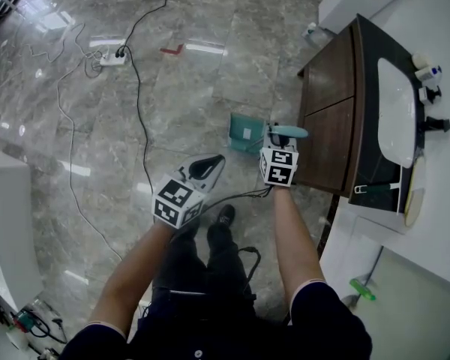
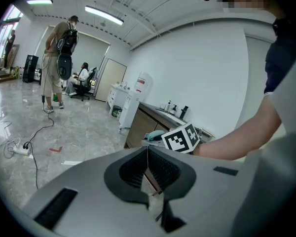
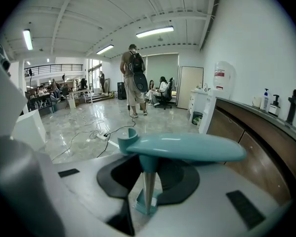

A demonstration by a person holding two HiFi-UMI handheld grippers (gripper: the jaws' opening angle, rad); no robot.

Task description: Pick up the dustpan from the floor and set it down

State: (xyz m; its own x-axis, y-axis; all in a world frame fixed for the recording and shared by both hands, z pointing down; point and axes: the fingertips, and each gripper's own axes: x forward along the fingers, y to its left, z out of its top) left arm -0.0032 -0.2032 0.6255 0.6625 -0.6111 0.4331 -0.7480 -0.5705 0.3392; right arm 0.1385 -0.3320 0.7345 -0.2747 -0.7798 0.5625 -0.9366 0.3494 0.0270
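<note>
The glossy grey marble-patterned floor (image 1: 210, 96) carries a white power strip (image 1: 112, 58) at the far left, with a black cable (image 1: 140, 103) running from it toward the near side. Just right of the strip lie a small red tape mark (image 1: 171, 49) and a white tape strip (image 1: 205, 49). A dark brown wooden cabinet (image 1: 330, 118) stands at the right. A teal plastic dustpan (image 1: 246, 132) sits just left of the cabinet; whether it touches the floor cannot be told. A pair of black shoes (image 1: 225, 216) stands nearest.

Head camera steeply down on floor (image 1: 210, 88); cameras on left gripper (image 1: 216, 161) and right gripper (image 1: 276, 130), close behind jaws, across that floor.
</note>
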